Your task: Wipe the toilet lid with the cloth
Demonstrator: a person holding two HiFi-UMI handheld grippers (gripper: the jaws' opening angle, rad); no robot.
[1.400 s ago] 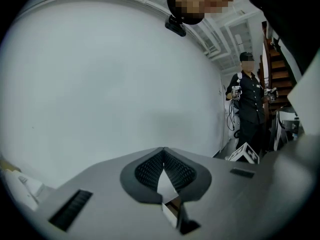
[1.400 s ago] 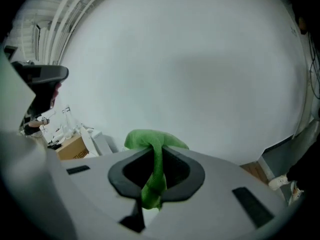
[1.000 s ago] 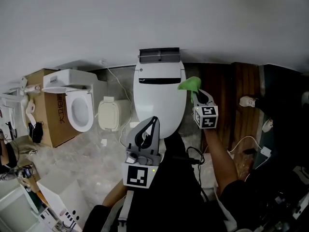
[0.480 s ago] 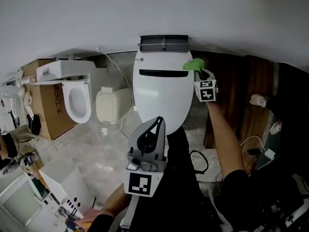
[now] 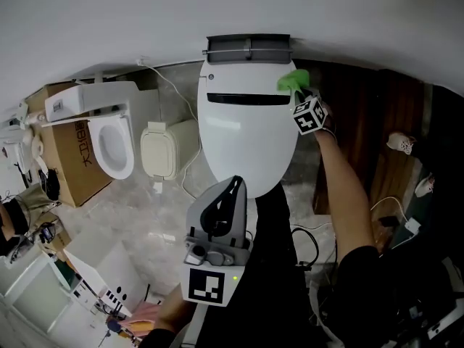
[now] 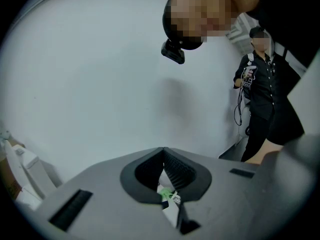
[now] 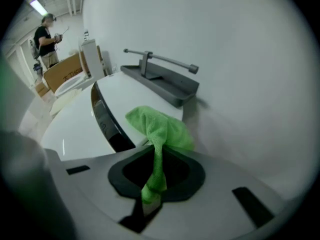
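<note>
Cloth (image 7: 159,128) at rear right corner of lid (image 5: 246,133)
Right claw (image 7: 151,196) clamped on a bunched fold; cloth judged soft, light, limp, so a bunched grip suits. Left claw (image 6: 164,156) closed, empty, clear of lid

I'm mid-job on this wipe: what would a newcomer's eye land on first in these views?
The bright green cloth, pinched in the right tongs, sits at the back right corner of the big white toilet lid, close to the wall. Next comes the left tongs, shut and empty, held low in the foreground of the head view, below the lid.
</note>
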